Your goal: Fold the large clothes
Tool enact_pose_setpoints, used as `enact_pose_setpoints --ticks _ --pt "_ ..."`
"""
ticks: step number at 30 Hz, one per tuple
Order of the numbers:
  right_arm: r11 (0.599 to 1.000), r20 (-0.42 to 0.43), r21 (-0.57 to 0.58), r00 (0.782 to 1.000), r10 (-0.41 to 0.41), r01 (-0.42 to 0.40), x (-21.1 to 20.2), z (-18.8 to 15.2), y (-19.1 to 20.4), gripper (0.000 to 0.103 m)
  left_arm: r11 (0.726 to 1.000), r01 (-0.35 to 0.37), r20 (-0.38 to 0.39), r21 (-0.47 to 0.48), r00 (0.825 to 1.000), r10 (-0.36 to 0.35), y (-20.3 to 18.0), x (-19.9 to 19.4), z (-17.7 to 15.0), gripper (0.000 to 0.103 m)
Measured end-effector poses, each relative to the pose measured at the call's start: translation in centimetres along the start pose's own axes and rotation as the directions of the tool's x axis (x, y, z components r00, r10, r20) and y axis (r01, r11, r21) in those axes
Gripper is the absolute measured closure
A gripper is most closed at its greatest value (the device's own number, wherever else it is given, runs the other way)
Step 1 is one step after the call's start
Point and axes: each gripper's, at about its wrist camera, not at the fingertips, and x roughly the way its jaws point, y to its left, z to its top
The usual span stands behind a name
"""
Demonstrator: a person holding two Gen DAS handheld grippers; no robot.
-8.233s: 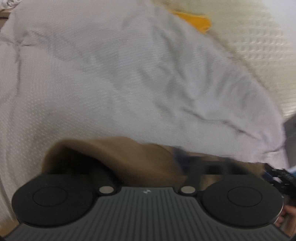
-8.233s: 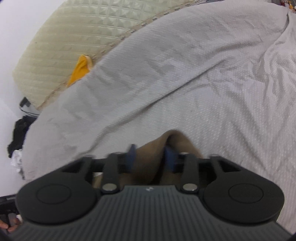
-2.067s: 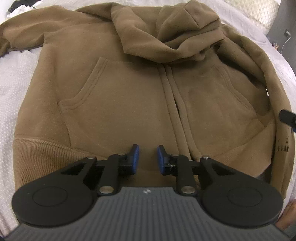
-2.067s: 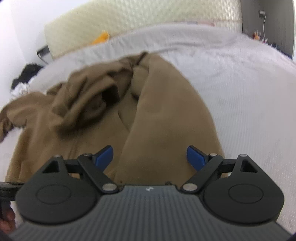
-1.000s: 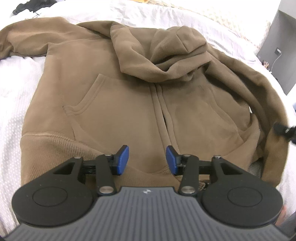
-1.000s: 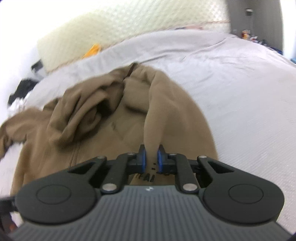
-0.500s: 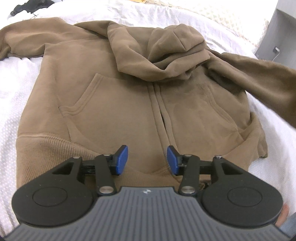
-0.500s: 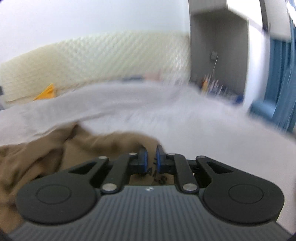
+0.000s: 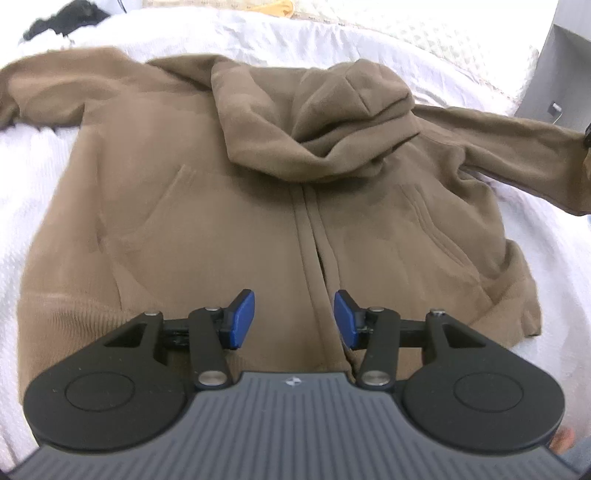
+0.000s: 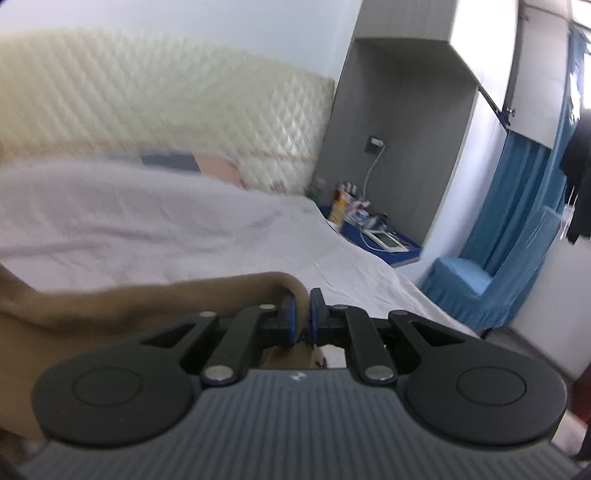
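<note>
A brown zip hoodie (image 9: 229, 192) lies front up on the white bedspread (image 9: 33, 158), its hood (image 9: 314, 122) flopped down over the chest. My left gripper (image 9: 294, 319) hovers open just above the hem beside the zip, nothing between its blue pads. The hoodie's right sleeve (image 9: 509, 147) is stretched out sideways to the right edge of the left wrist view. In the right wrist view my right gripper (image 10: 301, 315) is shut on the sleeve's end (image 10: 207, 299), held above the bed. The left sleeve (image 9: 44, 88) lies spread to the far left.
A quilted cream headboard (image 10: 155, 110) runs along the far side of the bed. A grey alcove and a low blue table with small items (image 10: 369, 229) stand past the bed's corner, beside a blue curtain (image 10: 517, 221). Dark clothes (image 9: 66, 18) lie at the far left.
The right gripper has swung out to the right with the sleeve end pinched, pulling the sleeve from its fold over the body until it lies stretched sideways. The left gripper has stayed over the hem.
</note>
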Motion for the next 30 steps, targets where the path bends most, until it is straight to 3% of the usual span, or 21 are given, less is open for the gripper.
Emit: enact_pose_setpoints --ticks 7,11,16,20,22,24,25,27,30 --pt "0.999 -0.110 -0.034 0.994 -0.026 0.022 10.9 -3.3 0.3 0.093 0.999 -0.046 0.033 -0.009 0.998 0.047 -0.6 1.4 2.3 0.049" --pt "0.995 -0.113 -0.100 0.993 -0.042 0.031 14.8 -6.0 2.1 0.093 0.995 -0.034 -0.005 -0.098 0.999 0.033 0.3 3.2 3.7 0.049" --pt "0.988 -0.125 -0.152 0.992 -0.031 0.011 16.7 -8.7 3.6 0.093 0.990 -0.037 -0.047 -0.139 0.998 0.031 1.2 4.2 3.9 0.049" --pt "0.999 -0.130 -0.040 0.991 -0.007 0.002 16.4 -8.8 3.1 0.090 0.994 -0.037 -0.040 -0.103 0.999 0.033 1.0 4.2 3.6 0.049" --pt "0.999 -0.130 0.044 0.991 0.012 -0.006 15.1 -8.4 2.2 0.080 0.995 -0.011 -0.035 -0.099 0.999 0.008 0.9 3.9 3.4 0.049" --pt "0.991 -0.125 0.127 0.991 0.052 -0.036 13.5 -8.1 1.3 0.057 0.996 -0.017 -0.012 -0.083 1.000 0.016 0.6 3.2 3.2 0.049" --pt "0.986 -0.117 0.158 0.990 0.074 -0.056 12.5 -7.9 0.9 0.050 0.997 -0.024 -0.001 -0.079 1.000 0.024 0.5 2.9 3.1 0.049" --pt "0.972 -0.092 0.211 0.988 0.128 -0.106 10.3 -7.6 0.3 0.023 0.997 -0.016 0.024 -0.081 1.000 0.018 0.6 1.9 3.1 0.049" --pt "0.939 -0.059 0.290 0.976 0.207 -0.182 6.1 -7.5 0.0 0.019 0.994 0.004 0.040 -0.111 0.999 0.001 1.2 0.7 3.0 0.045"
